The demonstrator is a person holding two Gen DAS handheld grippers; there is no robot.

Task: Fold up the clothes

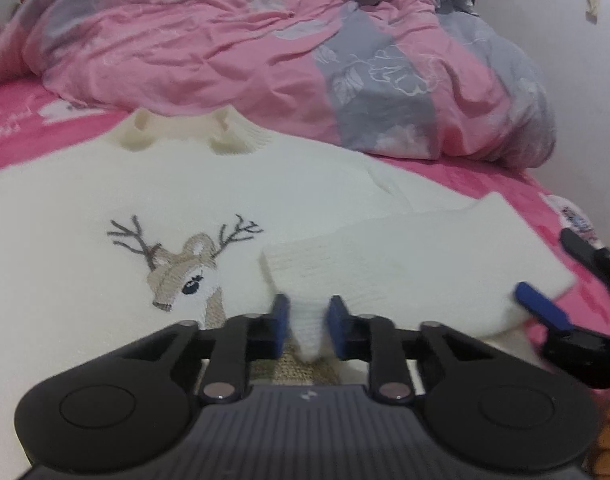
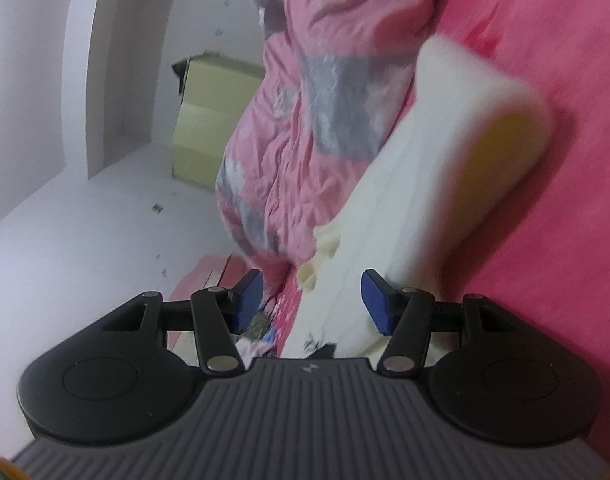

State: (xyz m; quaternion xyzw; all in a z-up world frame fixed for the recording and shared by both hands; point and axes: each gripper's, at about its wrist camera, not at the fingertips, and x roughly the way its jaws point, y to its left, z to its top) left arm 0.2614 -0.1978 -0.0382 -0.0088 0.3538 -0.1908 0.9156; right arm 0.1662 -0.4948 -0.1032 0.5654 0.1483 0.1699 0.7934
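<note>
The white sweater (image 1: 185, 200) lies spread flat on the pink bed sheet (image 1: 505, 176), its front up, showing an embroidered deer head (image 1: 185, 276); its ribbed collar (image 1: 193, 132) points away from the left wrist camera, toward the crumpled pink and grey duvet (image 1: 265, 48), which overlaps the collar's far edge; so the body's long axis runs from the camera up to the duvet. One sleeve (image 1: 405, 256) is folded across the body, running crosswise from the sheet's right side toward the deer; its ribbed cuff end is pinched in the left gripper (image 1: 307, 320), whose blue pads stand narrow with a wad of white knit bunched between them, just beside the deer.

The right gripper (image 2: 313, 300) appears at the right edge of the left view, its blue fingers (image 1: 541, 308) by the sleeve's outer fold; in its own view, which is rolled sideways and blurred, its jaws stand wide apart with nothing clamped; the sweater's edge (image 2: 425, 200) runs between and beyond them, and whether either pad touches the knit I cannot tell.

Beyond the bed in the right view a yellowish cardboard box (image 2: 213, 120) stands on the pale floor (image 2: 85, 248) beside the white wall (image 2: 33, 40); its contents are hidden.
</note>
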